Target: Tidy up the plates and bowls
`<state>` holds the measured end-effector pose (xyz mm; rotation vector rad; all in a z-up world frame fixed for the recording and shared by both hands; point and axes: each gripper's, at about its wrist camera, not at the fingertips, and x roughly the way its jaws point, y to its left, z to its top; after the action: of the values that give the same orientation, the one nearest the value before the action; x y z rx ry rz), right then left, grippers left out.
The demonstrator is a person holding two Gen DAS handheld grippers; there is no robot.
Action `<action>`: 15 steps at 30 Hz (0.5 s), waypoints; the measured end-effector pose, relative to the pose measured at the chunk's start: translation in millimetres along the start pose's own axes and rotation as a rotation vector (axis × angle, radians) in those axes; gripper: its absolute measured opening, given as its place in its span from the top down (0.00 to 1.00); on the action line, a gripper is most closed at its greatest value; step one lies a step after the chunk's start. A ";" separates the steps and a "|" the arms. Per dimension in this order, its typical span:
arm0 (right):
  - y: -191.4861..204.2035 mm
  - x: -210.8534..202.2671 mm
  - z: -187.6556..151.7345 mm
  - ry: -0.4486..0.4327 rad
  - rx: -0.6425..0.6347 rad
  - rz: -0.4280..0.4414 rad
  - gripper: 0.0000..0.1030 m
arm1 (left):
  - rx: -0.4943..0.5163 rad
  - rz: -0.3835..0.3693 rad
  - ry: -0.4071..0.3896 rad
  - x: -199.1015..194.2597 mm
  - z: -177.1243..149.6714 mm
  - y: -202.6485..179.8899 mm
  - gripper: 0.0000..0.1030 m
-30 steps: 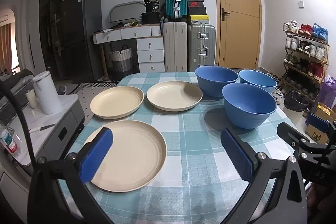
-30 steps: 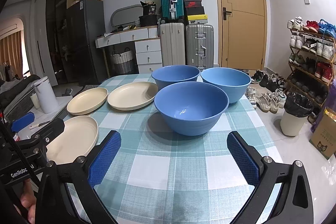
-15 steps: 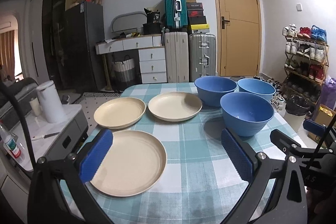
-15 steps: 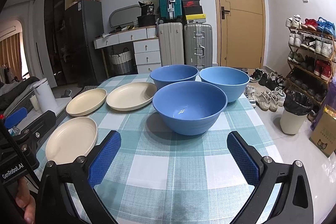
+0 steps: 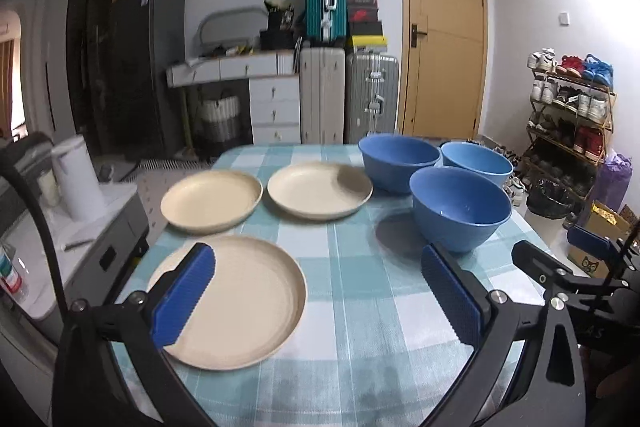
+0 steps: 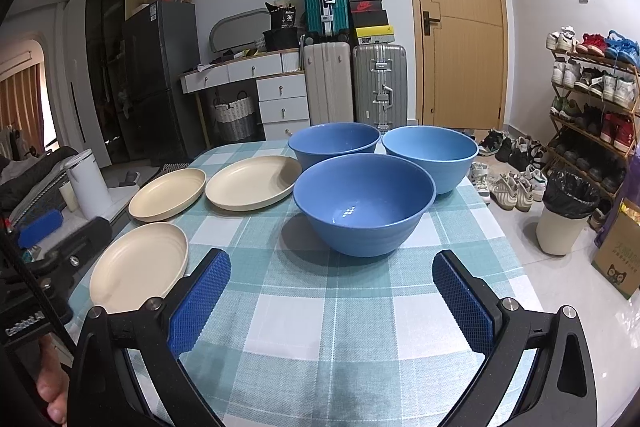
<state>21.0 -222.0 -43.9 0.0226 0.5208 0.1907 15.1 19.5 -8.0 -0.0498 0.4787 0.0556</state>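
Both the left gripper point(image 5: 320, 291) and right gripper point(image 6: 332, 291) hover wide apart, holding nothing, above the checked tablecloth's point(image 6: 320, 307) near edge. Three round cream plates point(image 5: 236, 299) sit toward its left edge, three deep blue bowls point(image 6: 364, 203) toward its right.

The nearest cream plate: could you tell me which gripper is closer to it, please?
Left. The left gripper hangs with one open jaw over the nearest cream plate; the right gripper faces the front blue bowl, the plate off to its left.

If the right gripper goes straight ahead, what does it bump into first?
Probably the nearest blue bowl. It sits centred ahead of the open right gripper, with only bare tablecloth between. How high the fingers ride is unclear.
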 end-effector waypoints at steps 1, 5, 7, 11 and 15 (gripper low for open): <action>0.5 -0.2 0.3 0.000 0.001 0.002 0.00 | -0.008 -0.005 0.003 0.4 0.0 1.4 0.00; 0.7 -2.2 1.3 -0.013 0.007 0.007 0.00 | -0.034 0.012 0.009 1.2 -0.8 11.8 0.00; 2.6 -4.8 1.0 -0.036 0.007 0.014 0.00 | -0.046 0.045 -0.004 -2.1 -0.6 21.5 0.00; 17.0 -15.9 1.1 -0.118 -0.041 0.024 0.00 | -0.094 0.127 0.004 -3.4 0.4 50.3 0.00; 36.7 -31.5 5.5 -0.198 -0.102 0.093 0.00 | -0.129 0.240 0.055 1.9 5.4 85.2 0.00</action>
<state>-9.4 -191.6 -21.0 -0.0336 0.3121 0.3022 13.8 104.8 -7.0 -0.1206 0.5342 0.3209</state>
